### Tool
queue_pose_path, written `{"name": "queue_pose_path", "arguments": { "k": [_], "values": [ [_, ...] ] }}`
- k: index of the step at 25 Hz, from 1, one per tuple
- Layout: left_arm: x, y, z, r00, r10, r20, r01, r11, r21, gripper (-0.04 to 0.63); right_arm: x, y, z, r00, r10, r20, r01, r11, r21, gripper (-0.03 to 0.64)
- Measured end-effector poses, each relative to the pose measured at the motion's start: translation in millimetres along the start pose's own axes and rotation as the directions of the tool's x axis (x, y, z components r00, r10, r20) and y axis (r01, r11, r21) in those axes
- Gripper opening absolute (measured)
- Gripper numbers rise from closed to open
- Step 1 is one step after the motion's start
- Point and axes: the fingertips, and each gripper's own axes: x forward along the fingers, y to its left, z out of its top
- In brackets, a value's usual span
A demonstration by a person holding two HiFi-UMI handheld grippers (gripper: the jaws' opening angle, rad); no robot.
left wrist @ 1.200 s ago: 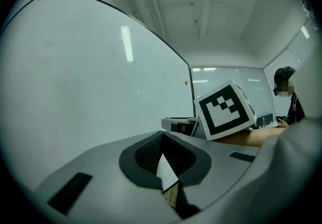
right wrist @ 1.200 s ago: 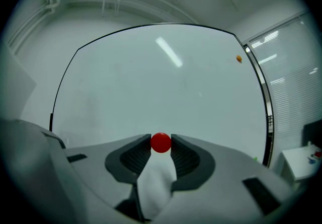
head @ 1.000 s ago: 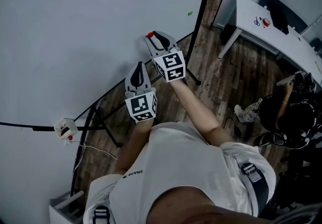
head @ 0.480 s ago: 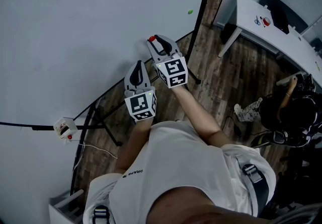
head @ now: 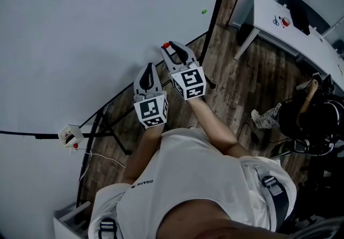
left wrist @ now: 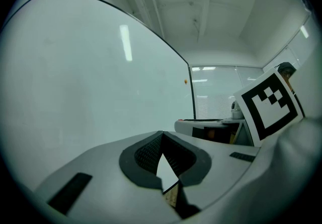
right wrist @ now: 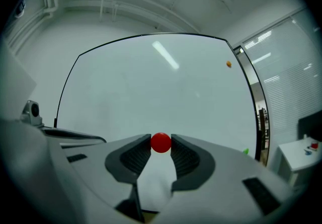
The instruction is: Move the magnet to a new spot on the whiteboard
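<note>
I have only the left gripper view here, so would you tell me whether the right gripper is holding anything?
Observer: Yes, the right gripper is shut on a small round red magnet, pinched at its tips.
Operator: Thank you. I see one orange dot on the large whiteboard; is anything else on it?
Observer: A small green magnet sits lower down, near the same black-framed edge.
Operator: And how do the two grippers stand?
Observer: In the head view they are side by side, the right reaching further ahead than the left gripper.
</note>
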Motion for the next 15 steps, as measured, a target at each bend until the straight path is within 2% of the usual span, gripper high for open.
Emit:
{"name": "queue_pose_path", "arguments": {
  "k": [15],
  "values": [
    [-0.5,1.2,3.3,1.000,-0.004,-0.001,0.004,1.000,0.007,0.002,-14.5,4.6,1.9,1.000,-0.002,0.010,0.002,1.000,0.020,0.129]
  ]
}}
